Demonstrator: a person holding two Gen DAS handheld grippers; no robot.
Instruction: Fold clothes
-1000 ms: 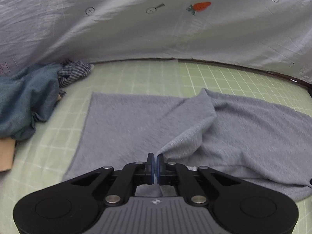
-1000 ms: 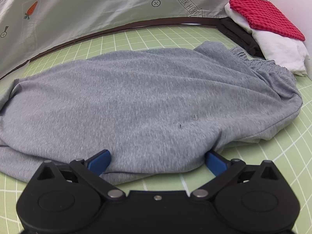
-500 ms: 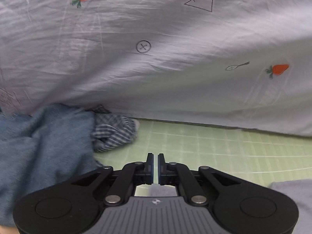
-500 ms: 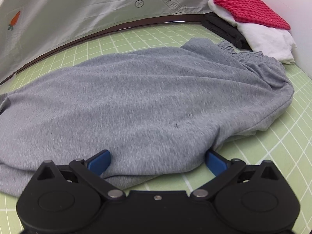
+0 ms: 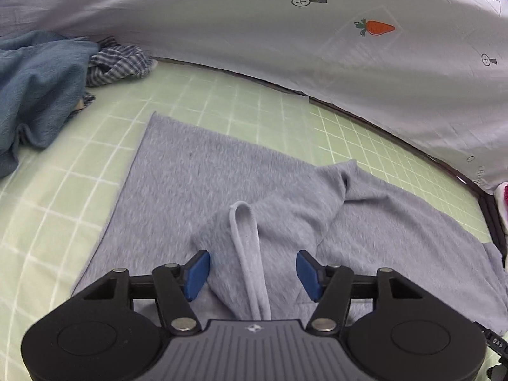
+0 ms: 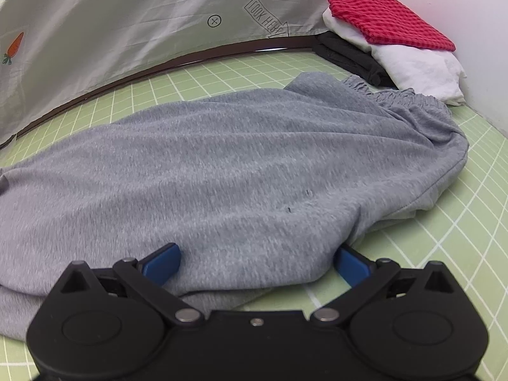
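Observation:
A grey knit garment [image 5: 197, 190] lies spread on the green grid mat [image 5: 63, 197]; a folded hem edge [image 5: 247, 254] runs up between my left fingers. My left gripper [image 5: 253, 273] is open just above this fabric, holding nothing. In the right wrist view the same grey garment [image 6: 222, 165] lies bunched, its elastic waistband [image 6: 400, 98] at the far right. My right gripper [image 6: 257, 262] is open with its blue pads on either side of a fabric hump.
A blue garment [image 5: 35, 89] and a checked cloth [image 5: 117, 63] lie at the far left. A stack of folded clothes, red check [image 6: 387, 19] on white [image 6: 419, 70] on black, sits at the far right. A printed white sheet [image 5: 285, 31] hangs behind the mat.
My left gripper was shut on the grey fabric, lifted and swung it over, then opened and let it go onto the garment. The right gripper stayed open in place.

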